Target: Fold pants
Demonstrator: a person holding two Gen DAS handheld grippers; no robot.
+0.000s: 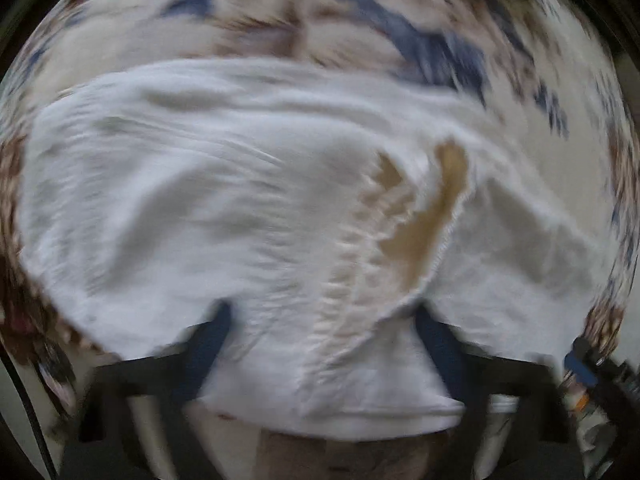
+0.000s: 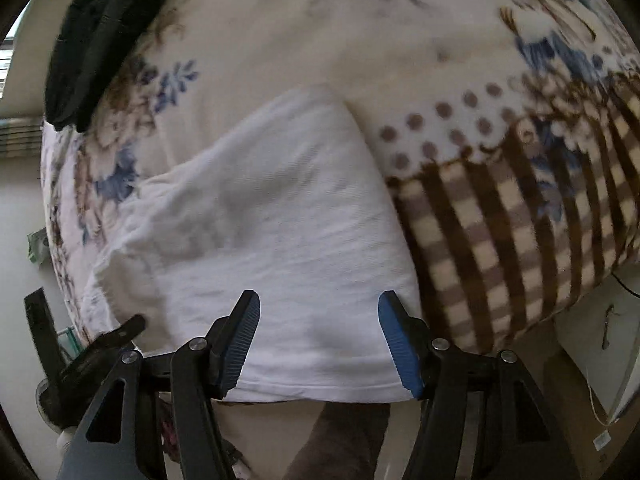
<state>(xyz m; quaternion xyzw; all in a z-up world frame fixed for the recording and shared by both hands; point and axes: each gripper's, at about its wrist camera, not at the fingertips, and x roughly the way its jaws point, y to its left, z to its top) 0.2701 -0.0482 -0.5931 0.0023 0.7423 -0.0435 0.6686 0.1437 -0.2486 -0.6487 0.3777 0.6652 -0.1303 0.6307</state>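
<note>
Folded pants (image 2: 256,216) lie on a patterned blanket (image 2: 500,216) that covers a bed, near its front edge. A dark garment (image 2: 96,44) lies on the blanket at the far left, well apart from the pants. In the right wrist view the blanket spreads behind and right of the pants.

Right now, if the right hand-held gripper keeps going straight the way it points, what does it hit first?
Most likely the white pants: the right hand-held gripper points at the folded cloth lying on the patterned blanket, open fingers over its near edge. Depth is unclear.
</note>
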